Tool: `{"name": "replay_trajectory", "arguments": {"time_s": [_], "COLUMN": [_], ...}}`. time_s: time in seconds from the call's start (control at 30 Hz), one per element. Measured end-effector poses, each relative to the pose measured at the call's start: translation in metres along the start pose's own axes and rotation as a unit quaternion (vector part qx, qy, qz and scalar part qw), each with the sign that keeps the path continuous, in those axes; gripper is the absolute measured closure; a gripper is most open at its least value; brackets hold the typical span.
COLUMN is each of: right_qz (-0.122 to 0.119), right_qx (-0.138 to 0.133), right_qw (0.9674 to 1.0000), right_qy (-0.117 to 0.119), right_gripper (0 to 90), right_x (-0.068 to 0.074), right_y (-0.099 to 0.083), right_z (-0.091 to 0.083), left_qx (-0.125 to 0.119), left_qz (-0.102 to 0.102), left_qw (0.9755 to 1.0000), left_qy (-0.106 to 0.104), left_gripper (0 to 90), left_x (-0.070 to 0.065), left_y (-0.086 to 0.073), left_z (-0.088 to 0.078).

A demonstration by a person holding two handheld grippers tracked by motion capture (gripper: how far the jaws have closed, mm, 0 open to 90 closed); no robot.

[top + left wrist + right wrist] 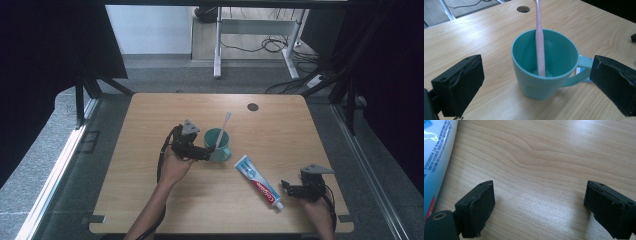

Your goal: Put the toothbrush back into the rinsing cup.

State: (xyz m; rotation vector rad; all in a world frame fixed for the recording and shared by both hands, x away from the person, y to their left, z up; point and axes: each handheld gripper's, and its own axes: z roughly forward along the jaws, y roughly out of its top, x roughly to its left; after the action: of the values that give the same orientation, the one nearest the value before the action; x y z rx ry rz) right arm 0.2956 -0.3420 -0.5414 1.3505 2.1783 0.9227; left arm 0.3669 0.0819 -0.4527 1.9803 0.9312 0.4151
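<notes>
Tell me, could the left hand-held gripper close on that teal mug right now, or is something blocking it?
Probably yes. The left hand-held gripper is open, with the teal mug standing between its jaws and nothing in between. The pink toothbrush stands inside the mug, clear of the jaws; the handle sits near one jaw.

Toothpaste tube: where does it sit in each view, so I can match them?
High view: toothpaste tube lies diagonally right of centre, beside the right gripper.
Left gripper view: a sliver behind the mug handle.
Right gripper view: along the left edge.
Shared landmark: the wooden table.
</notes>
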Motion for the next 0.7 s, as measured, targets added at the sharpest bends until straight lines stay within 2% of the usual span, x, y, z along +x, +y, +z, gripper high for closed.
{"name": "replay_trajectory", "arguments": {"time_s": [0.43, 0.7], "right_qz": [-0.001, 0.0], "right_qx": [-0.001, -0.001], "right_qw": [1.0, 1.0], "right_qy": [0.0, 0.0], "right_gripper": [9.5, 9.5], "right_x": [0.0, 0.0], "right_y": [0.0, 0.0], "right_z": [0.0, 0.0], "left_qx": [0.001, 0.018], "left_qz": [-0.007, -0.002], "left_qw": [1.0, 0.9998], "left_qy": [0.0, 0.011], "left_gripper": [0.0, 0.0], "left_x": [0.009, 0.013], "left_y": [-0.022, -0.038], "left_z": [-0.016, -0.027]}}
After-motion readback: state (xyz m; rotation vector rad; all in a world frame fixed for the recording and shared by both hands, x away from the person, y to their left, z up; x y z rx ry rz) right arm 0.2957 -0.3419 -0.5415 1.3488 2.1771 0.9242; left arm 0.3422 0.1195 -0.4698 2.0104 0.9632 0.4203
